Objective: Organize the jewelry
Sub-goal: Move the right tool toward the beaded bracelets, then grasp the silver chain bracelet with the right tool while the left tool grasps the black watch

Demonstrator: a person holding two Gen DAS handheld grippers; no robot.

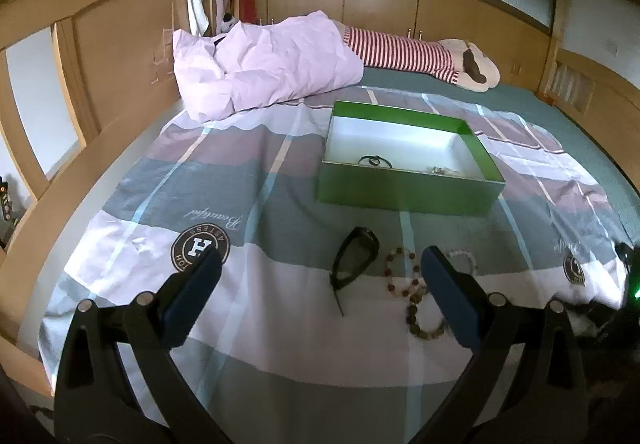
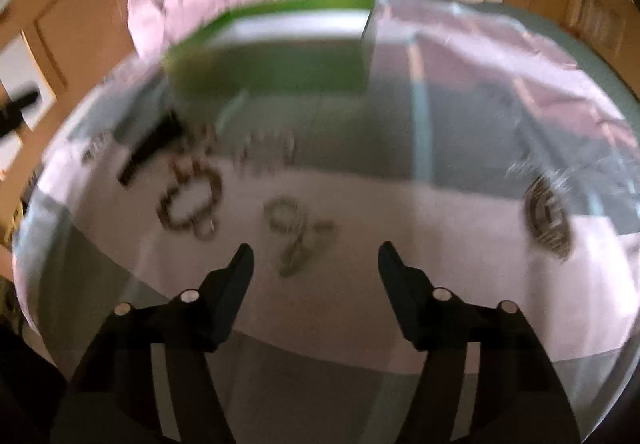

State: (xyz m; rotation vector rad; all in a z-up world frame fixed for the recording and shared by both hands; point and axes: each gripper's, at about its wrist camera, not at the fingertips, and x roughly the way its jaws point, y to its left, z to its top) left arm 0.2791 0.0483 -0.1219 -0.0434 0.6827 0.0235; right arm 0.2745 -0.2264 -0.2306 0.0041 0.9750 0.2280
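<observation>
Left gripper [image 1: 320, 276] open over bracelets [image 1: 404, 276], right gripper [image 2: 316, 256] open, empty, above blurred, perhaps chain [image 2: 298, 234], green box [image 1: 408, 189] beyond.

Both wrist views look forward and down across the bed [image 1: 280, 344]. The right sits nearer and steeper, badly blurred. Both share the green box [image 1: 404, 187] at 12 o'clock and the beaded bracelet [image 1: 412, 284].

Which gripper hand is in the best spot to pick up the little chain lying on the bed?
Probably right. The right gripper is open with the little chain just ahead between its fingertips. The left gripper faces the black loop and beaded bracelet instead.
</observation>
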